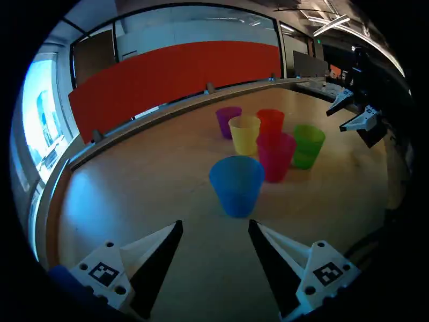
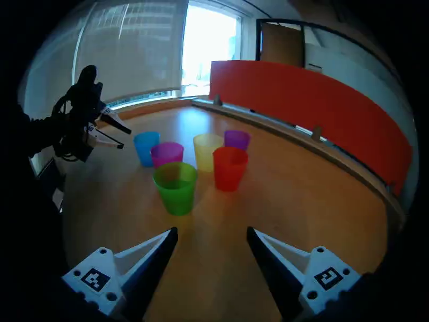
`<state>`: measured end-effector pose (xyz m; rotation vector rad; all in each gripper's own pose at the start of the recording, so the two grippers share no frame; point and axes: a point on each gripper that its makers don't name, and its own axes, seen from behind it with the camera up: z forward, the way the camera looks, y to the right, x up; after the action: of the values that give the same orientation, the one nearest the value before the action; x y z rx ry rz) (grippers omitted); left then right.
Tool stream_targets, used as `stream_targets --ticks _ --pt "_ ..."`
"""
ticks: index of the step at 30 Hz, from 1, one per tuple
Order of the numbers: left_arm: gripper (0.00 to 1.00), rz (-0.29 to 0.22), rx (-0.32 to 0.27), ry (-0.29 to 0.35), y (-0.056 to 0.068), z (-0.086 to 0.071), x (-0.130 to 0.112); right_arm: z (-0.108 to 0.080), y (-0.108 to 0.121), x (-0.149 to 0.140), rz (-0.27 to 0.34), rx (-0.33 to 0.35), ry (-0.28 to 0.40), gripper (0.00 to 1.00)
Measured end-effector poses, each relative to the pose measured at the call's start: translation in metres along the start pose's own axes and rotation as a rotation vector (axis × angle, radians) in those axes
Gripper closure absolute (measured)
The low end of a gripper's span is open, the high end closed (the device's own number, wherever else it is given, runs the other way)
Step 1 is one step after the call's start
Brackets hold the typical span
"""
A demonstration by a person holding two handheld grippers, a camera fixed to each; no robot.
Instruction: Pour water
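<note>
Several plastic cups stand upright in a cluster on a wooden table (image 1: pixel 161 177). In the left gripper view the blue cup (image 1: pixel 236 185) is nearest, just ahead of my open left gripper (image 1: pixel 214 228), with pink (image 1: pixel 275 156), yellow (image 1: pixel 244 134), green (image 1: pixel 308 146), red (image 1: pixel 270 121) and purple (image 1: pixel 228 121) cups behind it. In the right gripper view the green cup (image 2: pixel 176 188) stands closest to my open right gripper (image 2: pixel 212 233), then red (image 2: pixel 230 168), pink (image 2: pixel 167 154), yellow (image 2: pixel 207 151), blue (image 2: pixel 146 147) and purple (image 2: pixel 236 140). Nothing sits between either pair of fingers.
An orange partition (image 1: pixel 177 80) runs along the table's far edge. The right gripper (image 1: pixel 358 114) hovers past the cups in the left gripper view. The left gripper (image 2: pixel 104 129) and a dark sleeve (image 2: pixel 37 134) appear at the left of the right gripper view. Bright windows (image 2: pixel 209 51) lie behind.
</note>
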<state>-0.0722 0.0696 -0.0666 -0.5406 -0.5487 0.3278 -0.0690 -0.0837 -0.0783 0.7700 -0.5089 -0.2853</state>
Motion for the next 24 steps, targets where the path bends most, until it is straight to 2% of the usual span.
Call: stream_targets --ticks 9,17,24 --pt "0.09 -0.05 0.096 0.061 -0.022 -0.013 0.006 -0.014 0.021 0.004 0.062 -0.115 0.036 0.01" --pt "0.09 -0.112 0.172 0.133 -0.045 -0.028 0.009 -0.03 0.043 0.018 0.123 -0.253 0.109 0.01" --pt "0.09 -0.174 0.214 0.176 -0.055 -0.039 0.003 -0.036 0.05 0.023 0.15 -0.314 0.158 0.01"
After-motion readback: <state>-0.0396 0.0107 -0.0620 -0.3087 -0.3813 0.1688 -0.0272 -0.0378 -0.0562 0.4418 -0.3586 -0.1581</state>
